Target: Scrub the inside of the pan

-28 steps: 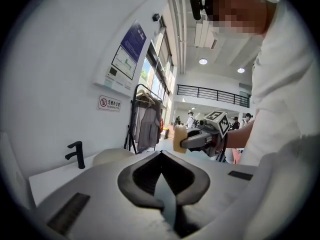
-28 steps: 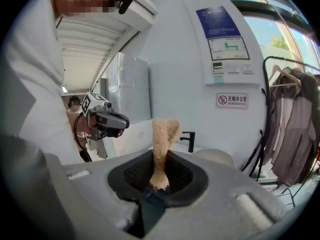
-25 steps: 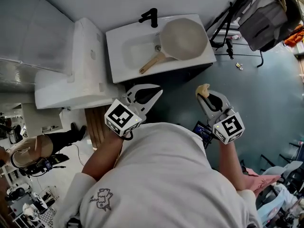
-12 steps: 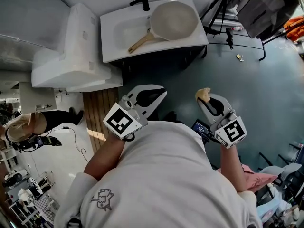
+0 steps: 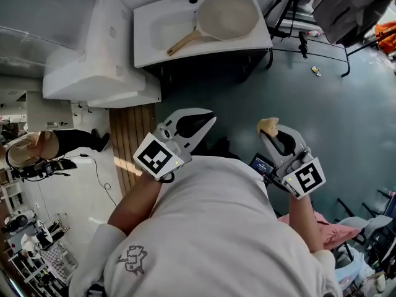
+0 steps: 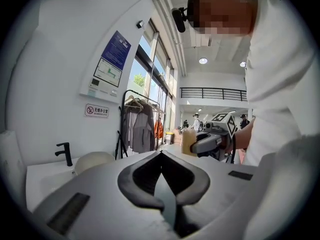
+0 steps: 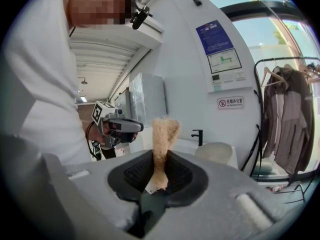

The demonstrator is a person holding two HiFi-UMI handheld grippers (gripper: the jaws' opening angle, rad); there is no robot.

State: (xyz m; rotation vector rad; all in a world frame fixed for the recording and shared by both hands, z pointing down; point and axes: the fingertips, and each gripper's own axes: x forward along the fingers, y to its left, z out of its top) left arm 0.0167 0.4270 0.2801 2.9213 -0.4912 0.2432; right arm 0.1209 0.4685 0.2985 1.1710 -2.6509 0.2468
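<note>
The beige pan (image 5: 228, 14) lies in the white washbasin (image 5: 145, 42). Since a second ago the washbasin has slid up the head view, seemingly farther from both grippers. The left gripper (image 5: 209, 120) is clenched on nothing. The right gripper (image 5: 270, 133) pinches a tan sponge (image 7: 162, 134).

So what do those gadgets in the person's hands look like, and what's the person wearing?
The left gripper and the right gripper are white plastic shells tapering to two jaws lined with black pads. Each carries a white cube printed with black square markers. The person wears a white short-sleeved T-shirt with a small grey drawing on it.
</note>
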